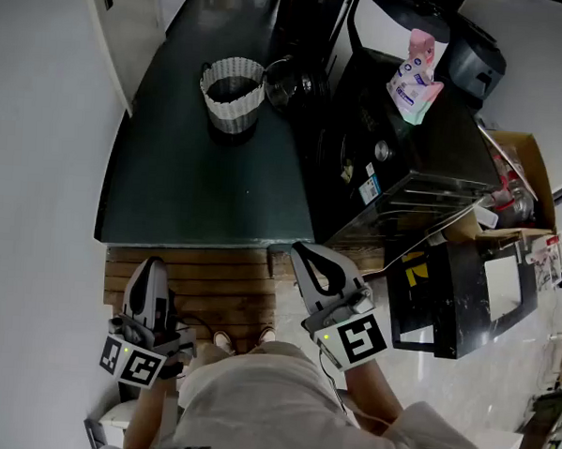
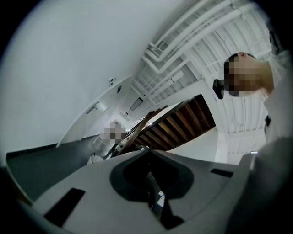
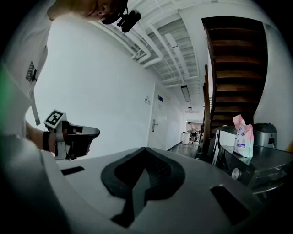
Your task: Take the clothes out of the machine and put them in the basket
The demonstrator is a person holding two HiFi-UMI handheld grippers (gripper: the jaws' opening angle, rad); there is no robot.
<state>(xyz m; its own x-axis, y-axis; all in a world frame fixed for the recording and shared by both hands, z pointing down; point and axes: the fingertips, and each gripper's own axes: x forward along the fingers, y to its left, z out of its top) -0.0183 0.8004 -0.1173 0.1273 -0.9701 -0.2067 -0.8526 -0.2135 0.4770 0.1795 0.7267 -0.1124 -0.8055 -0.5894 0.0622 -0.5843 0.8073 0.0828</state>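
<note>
**Both tools shut and empty short of the machine; basket stands beside it**

The black machine [image 1: 398,150] is the fixed mark here. A pink-and-white pouch [image 1: 416,76] stands upright on top of it. Its print is blue, but too small to read in the head view or the right gripper view. A small blue-and-white sticker [image 1: 370,188] sits on the machine's front panel, and its writing cannot be read either.

The white woven basket [image 1: 233,92] stands upright on the dark floor [image 1: 189,186], just to the machine's left as the head view shows it. No view looks into the machine, so the clothes cannot be seen.

On the person's side of the machine stands a black box [image 1: 446,303] with yellow marks that do not resolve into letters. An open cardboard box [image 1: 521,161] lies on the machine's far right.

The right tool [image 1: 303,255] hangs near the machine's closest corner with its jaws pressed together and nothing between them. The left tool [image 1: 150,266] is well apart from the machine, over wooden boards [image 1: 212,286], and its jaws also meet with nothing held. Each tool carries a marker cube [image 1: 361,339] with a black-and-white square pattern and no lettering.
</note>
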